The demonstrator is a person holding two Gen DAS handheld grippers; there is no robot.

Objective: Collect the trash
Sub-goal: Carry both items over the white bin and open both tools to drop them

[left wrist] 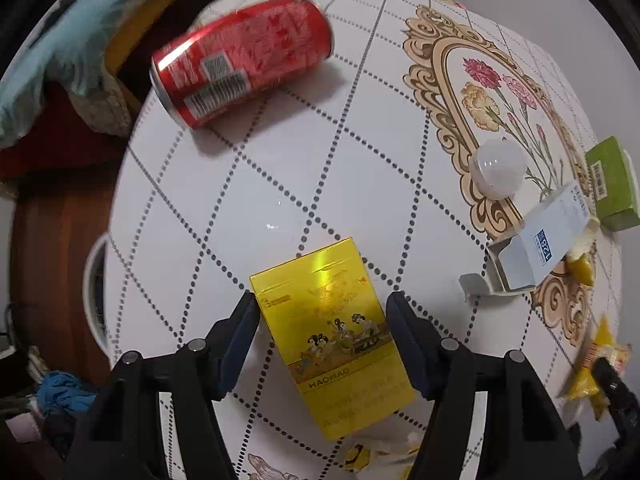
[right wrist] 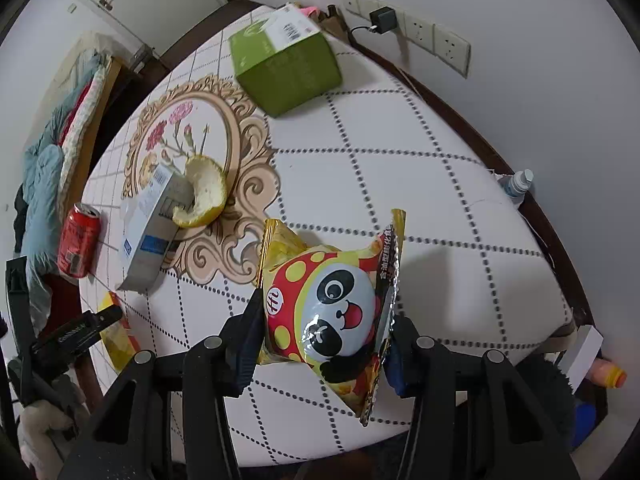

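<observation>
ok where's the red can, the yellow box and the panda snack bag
red can (left wrist: 240,64), left wrist view, on its printed side.
yellow box (left wrist: 332,328), left wrist view, on its top face.
panda snack bag (right wrist: 336,308), right wrist view, on the panda's face.

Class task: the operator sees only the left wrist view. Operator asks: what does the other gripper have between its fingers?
Observer: The right gripper is closed on a panda-print snack bag.
Operator: What's leaning on the pale blue carton?
Observer: A curled piece of citrus peel rests against the pale blue carton.
Operator: What lies behind the green box?
Observer: Behind the green box, the wall carries a socket strip with a black charger plugged in.
</observation>
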